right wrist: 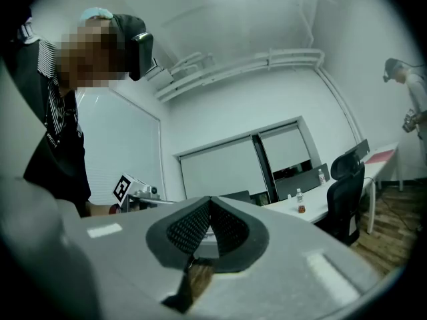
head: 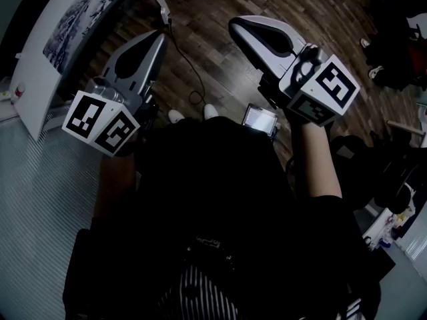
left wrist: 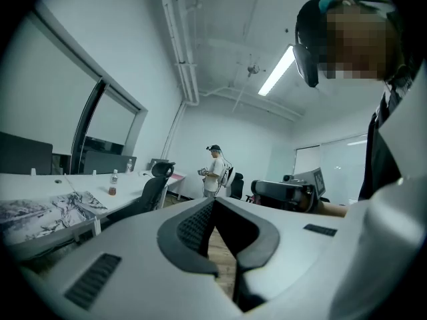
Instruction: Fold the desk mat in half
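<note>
Both grippers are raised over the wood floor [head: 220,79], clear of the work. Left gripper [head: 157,39]: fingers closed together, nothing between them. Right gripper [head: 237,25]: likewise pinched shut and empty. Desk mat [head: 80,12] lies flat and unfolded on the white table [head: 40,99], well apart to the left.

Risk: a thin, flat mat offers closed fingers no edge. Unless they open first, they likely shove or ruck it. Floor cable [head: 183,55] may snag a foot on approach.

holding left gripper [head: 155,44] and right gripper [head: 241,29] up side by side in front of the torso, tips angled away, jaws pinched together on nothing.
</note>
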Demonstrator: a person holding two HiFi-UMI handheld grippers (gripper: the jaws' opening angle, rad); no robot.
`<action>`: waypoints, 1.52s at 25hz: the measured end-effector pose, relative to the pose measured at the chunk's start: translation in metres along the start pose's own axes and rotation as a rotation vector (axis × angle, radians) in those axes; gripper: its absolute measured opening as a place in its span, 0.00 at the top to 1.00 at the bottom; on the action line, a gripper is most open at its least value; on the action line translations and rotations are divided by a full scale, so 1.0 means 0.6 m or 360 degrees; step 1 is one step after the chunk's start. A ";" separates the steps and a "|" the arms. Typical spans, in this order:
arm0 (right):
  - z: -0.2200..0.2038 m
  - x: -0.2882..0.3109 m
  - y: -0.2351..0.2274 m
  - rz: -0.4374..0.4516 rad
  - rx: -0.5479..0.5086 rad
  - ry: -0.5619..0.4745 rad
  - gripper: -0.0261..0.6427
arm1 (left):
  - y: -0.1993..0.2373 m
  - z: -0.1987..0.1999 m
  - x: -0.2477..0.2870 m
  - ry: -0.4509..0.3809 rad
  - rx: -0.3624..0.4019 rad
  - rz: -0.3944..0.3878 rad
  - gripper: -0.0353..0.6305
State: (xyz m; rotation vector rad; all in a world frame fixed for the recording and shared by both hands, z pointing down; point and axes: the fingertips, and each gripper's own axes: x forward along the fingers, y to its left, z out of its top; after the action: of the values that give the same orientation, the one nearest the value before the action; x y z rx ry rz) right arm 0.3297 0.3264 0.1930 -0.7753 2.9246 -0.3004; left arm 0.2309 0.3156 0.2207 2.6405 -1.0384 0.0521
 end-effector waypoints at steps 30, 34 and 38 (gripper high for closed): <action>-0.016 0.104 -0.143 -0.0114 0.0049 0.0139 0.96 | 0.205 0.054 0.048 -0.0025 0.0027 0.0052 0.94; 0.013 0.172 -0.182 -0.0112 -0.0023 0.0159 0.96 | 0.262 0.083 0.070 -0.0058 0.0066 0.0001 0.94; 0.033 0.257 -0.201 -0.0068 -0.0050 0.0149 0.95 | 0.316 0.104 0.070 -0.0032 0.0106 -0.0056 0.94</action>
State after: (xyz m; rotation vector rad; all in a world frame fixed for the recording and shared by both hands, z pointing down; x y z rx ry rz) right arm 0.2570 0.1431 0.1924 -0.8517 3.0102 -0.3031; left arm 0.1297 0.1384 0.2174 2.7239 -1.0137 0.0536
